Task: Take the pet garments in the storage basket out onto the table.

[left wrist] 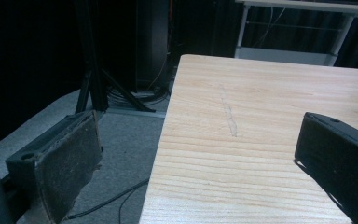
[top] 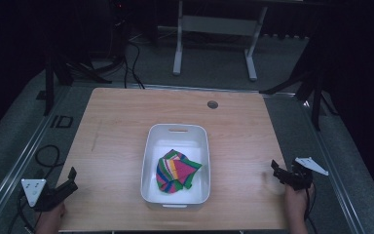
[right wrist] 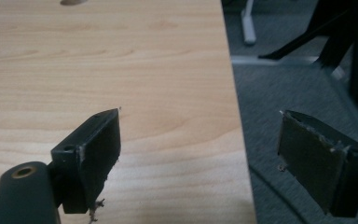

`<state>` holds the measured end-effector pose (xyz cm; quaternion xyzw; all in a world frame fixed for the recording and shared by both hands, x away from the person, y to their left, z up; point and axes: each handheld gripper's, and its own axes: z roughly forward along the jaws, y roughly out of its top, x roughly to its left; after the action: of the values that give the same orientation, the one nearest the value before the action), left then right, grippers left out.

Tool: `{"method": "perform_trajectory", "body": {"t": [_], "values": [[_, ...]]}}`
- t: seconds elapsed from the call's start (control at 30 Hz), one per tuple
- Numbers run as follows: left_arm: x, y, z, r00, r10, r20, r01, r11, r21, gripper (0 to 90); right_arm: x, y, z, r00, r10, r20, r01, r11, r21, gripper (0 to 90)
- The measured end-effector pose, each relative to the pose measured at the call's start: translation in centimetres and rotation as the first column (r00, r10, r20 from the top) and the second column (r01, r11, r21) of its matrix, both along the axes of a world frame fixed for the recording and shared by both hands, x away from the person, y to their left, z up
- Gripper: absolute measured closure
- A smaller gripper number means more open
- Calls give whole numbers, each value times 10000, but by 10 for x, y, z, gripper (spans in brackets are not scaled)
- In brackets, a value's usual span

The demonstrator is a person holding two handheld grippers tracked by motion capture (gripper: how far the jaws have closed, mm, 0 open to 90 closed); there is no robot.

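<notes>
High view, left tool (top: 71, 178) and right tool (top: 276, 170) parted, flanking tub (top: 176, 133)

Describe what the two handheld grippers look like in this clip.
Both are black two-jaw tools. The left gripper and the right gripper each carry a pale grey three-cornered plate on top and trail a dark cable. Their flat rectangular pads look worn, frayed at the edges. No sleeves are visible.

A light wooden table (top: 117, 126) sits under the high view, with a small round grommet (top: 213, 104) near its far edge. Dead centre, a white rectangular tub (top: 150, 156) rests on the wood, and inside it lies a crumpled multicoloured striped cloth (top: 176, 170).
</notes>
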<state>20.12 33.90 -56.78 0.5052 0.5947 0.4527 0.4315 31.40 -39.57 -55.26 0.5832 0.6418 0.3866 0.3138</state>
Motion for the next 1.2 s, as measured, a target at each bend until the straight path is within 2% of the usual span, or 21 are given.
{"method": "perform_trajectory", "body": {"t": [0.03,0.2,0.27,0.37,0.5,0.57,0.67,0.7,0.73,0.8,0.87,0.9,0.93,0.97,1.03,1.07,1.1,1.17,1.2], "values": [[0,0,0,10000,-12,-16,12,10000,35,9,1,1,-2,9993,313,-223,-314,9995,-41,137],[0,0,0,10000,1,-29,-1,10000,24,9,3,3,-3,9970,569,-516,-580,9981,-204,137],[0,0,0,10000,15,-33,-15,10000,16,10,5,3,-4,9955,591,-743,-602,9981,-123,137],[0,0,0,10000,28,-31,-28,10000,20,9,5,0,-3,9943,677,-829,-687,9976,-86,140],[0,0,0,10000,28,-26,-28,10000,20,9,5,-8,-4,9851,1141,-1283,-1140,9934,83,141],[0,0,0,10000,40,-23,-40,10000,8,10,6,-13,-4,9678,1836,-1720,-1774,9828,508,140],[0,0,0,10000,37,-10,-37,10000,11,10,4,-17,-2,9436,2555,-2106,-2588,9658,120,136],[0,0,0,10000,37,-10,-37,10000,11,10,4,-17,-2,9436,2555,-2106,-2588,9658,120,136],[0,0,0,10000,25,-13,-25,10000,6,10,3,-19,-1,9375,2696,-2200,-2775,9607,-54,135],[0,0,0,10000,28,-10,-28,10000,6,10,0,-24,2,9008,3463,-2620,-3629,9317,-161,135],[0,0,0,10000,16,-18,-16,10000,38,10,-1,-25,4,8845,3723,-2810,-3955,9180,-283,135],[0,0,0,10000,16,-18,-16,10000,38,10,-1,-25,4,8845,3723,-2810,-3955,9180,-283,135],[0,0,0,10000,16,-18,-16,10000,38,10,-2,-26,5,8721,3918,-2933,-4190,9074,-337,135],[0,0,0,10000,20,-37,-20,10000,30,10,-4,-25,6,8432,4305,-3219,-4676,8828,-443,135],[0,0,0,10000,23,-30,-22,10000,29,10,-6,-24,6,8172,4689,-3352,-5106,8587,-435,134],[0,0,0,10000,21,-27,-20,10000,31,10,-6,-23,6,7981,4925,-3470,-5353,8440,-332,132],[0,0,0,10000,25,-24,-25,10000,33,10,-8,-21,7,7840,5130,-3496,-5558,8308,-272,131],[0,0,0,10000,21,-25,-21,10000,36,9,-11,-18,10,7621,5488,-3437,-5948,8030,-367,132],[0,0,0,10000,17,-25,-17,10000,37,10,-12,-16,10,7418,5720,-3500,-6180,7857,-256,131]]}}
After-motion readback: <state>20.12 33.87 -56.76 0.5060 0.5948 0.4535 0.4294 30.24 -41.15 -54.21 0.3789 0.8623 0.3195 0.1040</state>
